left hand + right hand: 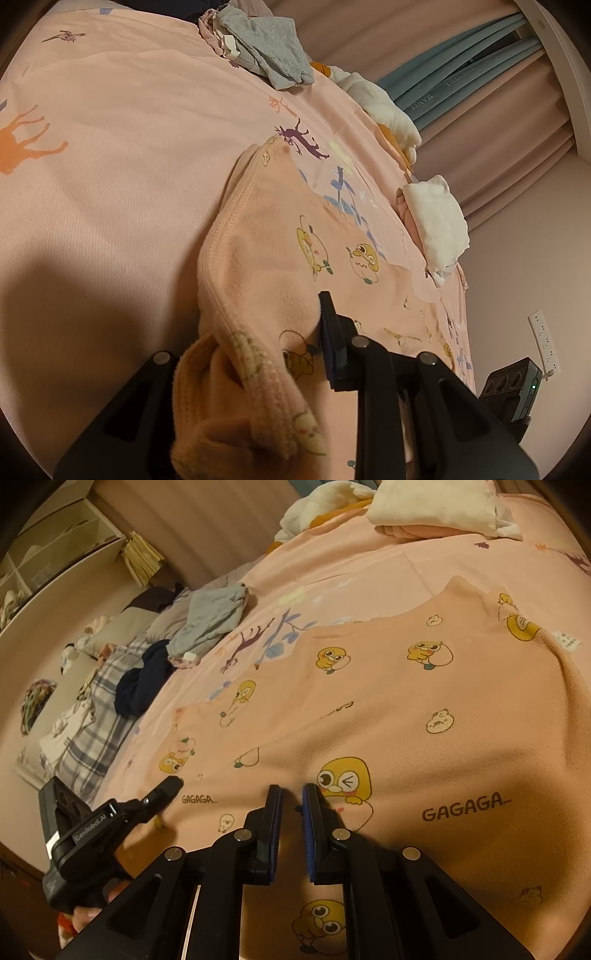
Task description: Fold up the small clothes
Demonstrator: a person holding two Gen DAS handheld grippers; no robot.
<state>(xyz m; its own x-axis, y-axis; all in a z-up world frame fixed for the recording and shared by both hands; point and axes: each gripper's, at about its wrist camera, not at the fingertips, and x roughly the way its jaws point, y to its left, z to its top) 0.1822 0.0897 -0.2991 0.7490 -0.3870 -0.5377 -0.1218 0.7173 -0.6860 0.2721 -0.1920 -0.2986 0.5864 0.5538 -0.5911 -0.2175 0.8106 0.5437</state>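
Gripping a bunched fold of the peach cartoon-print garment (pixel 258 369), the left gripper (pixel 280 354) has its jaws closed on the cloth at 6 o'clock. The garment lies spread on the pink bed sheet (pixel 369 565). The right gripper (pixel 292 797) rests on it, jaws narrow, holding nothing visible.

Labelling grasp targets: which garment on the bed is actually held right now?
The peach duck-print top: left gripper pinches its ribbed edge. The grey garment and folded white one lie untouched.
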